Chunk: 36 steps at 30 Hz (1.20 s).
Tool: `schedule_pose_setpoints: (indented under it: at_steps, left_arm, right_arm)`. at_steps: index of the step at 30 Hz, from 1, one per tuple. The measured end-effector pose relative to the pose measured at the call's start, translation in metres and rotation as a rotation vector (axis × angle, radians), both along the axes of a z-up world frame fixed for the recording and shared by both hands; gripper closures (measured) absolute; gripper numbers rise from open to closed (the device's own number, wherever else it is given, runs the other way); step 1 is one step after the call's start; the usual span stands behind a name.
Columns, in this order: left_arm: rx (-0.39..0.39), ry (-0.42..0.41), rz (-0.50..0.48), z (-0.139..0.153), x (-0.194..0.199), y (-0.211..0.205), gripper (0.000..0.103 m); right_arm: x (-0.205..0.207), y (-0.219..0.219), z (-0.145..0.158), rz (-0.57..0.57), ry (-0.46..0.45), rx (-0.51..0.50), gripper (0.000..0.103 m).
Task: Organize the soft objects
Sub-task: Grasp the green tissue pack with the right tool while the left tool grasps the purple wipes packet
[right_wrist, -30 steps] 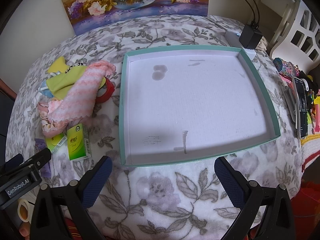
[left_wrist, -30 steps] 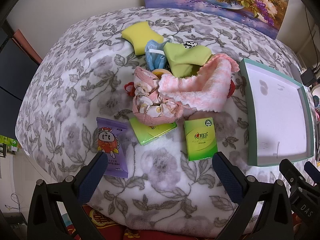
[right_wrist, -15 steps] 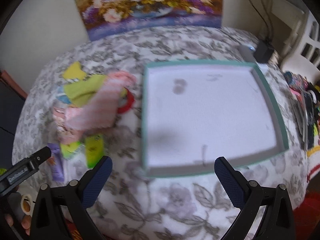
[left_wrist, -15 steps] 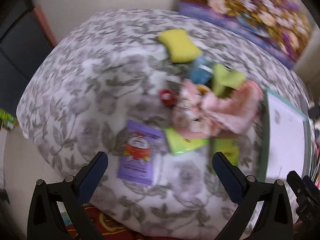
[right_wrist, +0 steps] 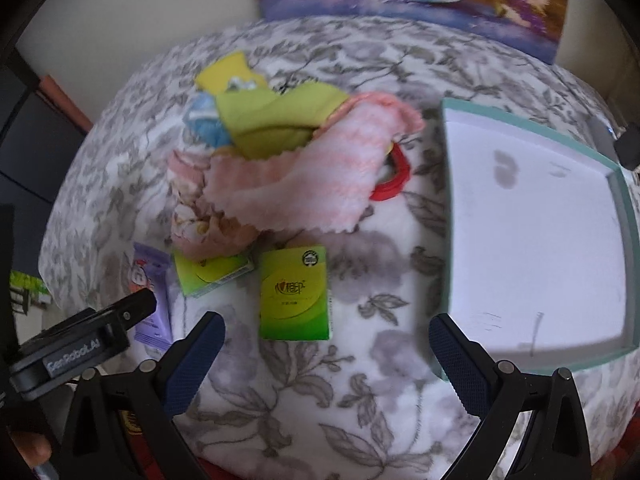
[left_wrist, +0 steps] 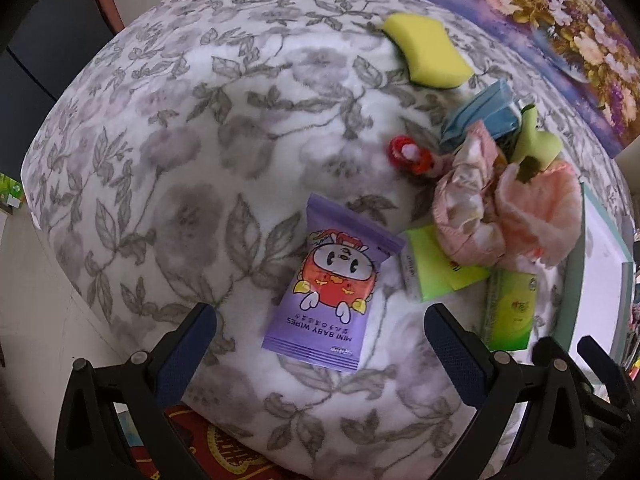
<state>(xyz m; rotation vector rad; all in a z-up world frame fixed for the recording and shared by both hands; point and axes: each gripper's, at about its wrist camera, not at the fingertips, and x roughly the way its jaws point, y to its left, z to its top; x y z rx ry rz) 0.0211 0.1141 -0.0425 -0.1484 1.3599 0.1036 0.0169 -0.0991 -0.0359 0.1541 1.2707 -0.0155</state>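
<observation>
Lengthwise, purple wipes pack pointing toward open left hand-held gripper

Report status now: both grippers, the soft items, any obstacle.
Left gripper open, over wipes pack. Right gripper open, near green tissue pack. Tray empty. Nothing in the way.

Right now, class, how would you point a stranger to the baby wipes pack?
On the floral blanket, look left of the pile of pink cloths. The baby wipes pack lies flat there, the only purple packet, printed with a cartoon rabbit, unlike the green tissue packs beside it.
</observation>
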Motion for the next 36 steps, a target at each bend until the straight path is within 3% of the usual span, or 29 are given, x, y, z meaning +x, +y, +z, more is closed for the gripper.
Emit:
schedule_pose_setpoints:
  at_steps: [10,12,14,20,28,36]
  left_arm:
    - [-0.008,0.058,-0.009,-0.026,0.01,0.003,0.011]
    - [-0.006,0.065,-0.005,-0.031,0.012,0.005,0.022]
    - [-0.005,0.072,-0.001,-0.035,0.014,0.007,0.026]
    - [-0.018,0.106,0.004,-0.051,0.019,0.013,0.03]
    - [0.036,0.093,-0.018,-0.069,0.026,0.001,0.03]
    - [0.04,0.08,-0.041,-0.066,0.029,-0.008,0.045]
  right_arm:
    - [0.014,0.016,-0.034,0.055,0.089,-0.027,0.009]
    - [0.016,0.018,-0.038,0.062,0.094,-0.034,0.015]
    - [0.019,0.018,-0.042,0.066,0.098,-0.046,0.015]
    - [0.026,0.027,-0.059,0.08,0.123,-0.074,0.021]
    - [0.032,0.038,-0.072,0.096,0.12,-0.127,0.026]
    - [0.035,0.044,-0.067,0.084,0.101,-0.126,0.051]
